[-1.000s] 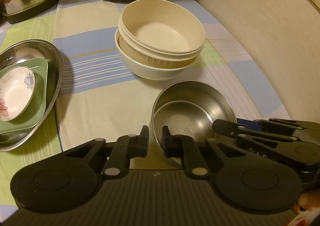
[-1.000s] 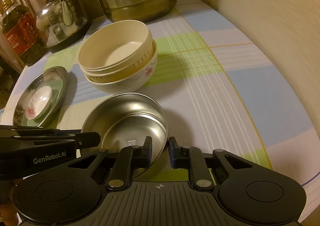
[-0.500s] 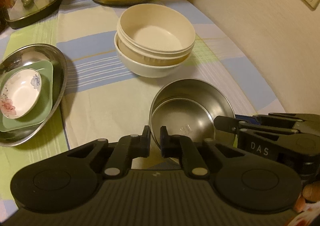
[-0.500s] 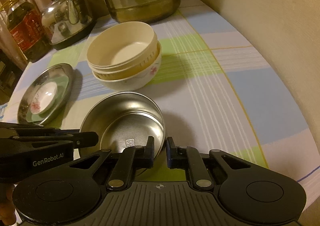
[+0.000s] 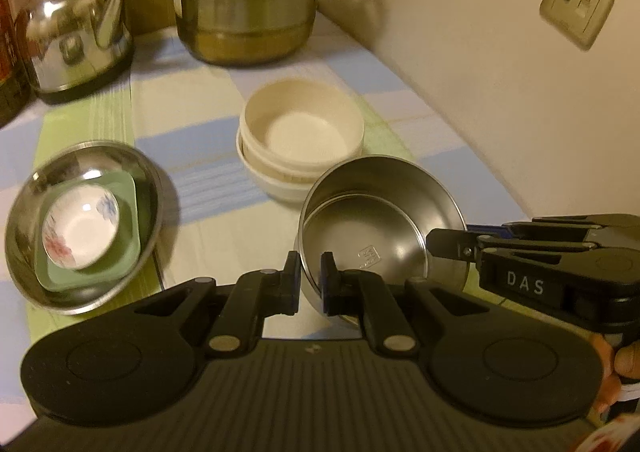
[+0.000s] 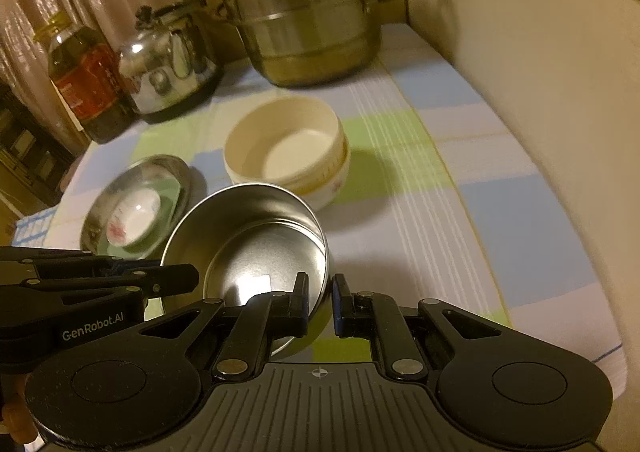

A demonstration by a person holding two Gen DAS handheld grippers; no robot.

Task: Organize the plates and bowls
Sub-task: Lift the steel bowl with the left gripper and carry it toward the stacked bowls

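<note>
Left wrist: our left gripper (image 5: 310, 276) clamps the steel bowls' (image 5: 380, 220) near rim, lifted just before the cream bowls (image 5: 302, 136) | Right wrist: our right gripper (image 6: 321, 298) pinches the opposite rim | Handling: light, stiff, slippery; we judge the rim best.

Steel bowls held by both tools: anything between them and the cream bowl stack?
Nothing visible. Steel bowls, pinched at the rim by left tool and right tool, sit just short of the cream bowl stack; only bare tablecloth lies between.
</note>
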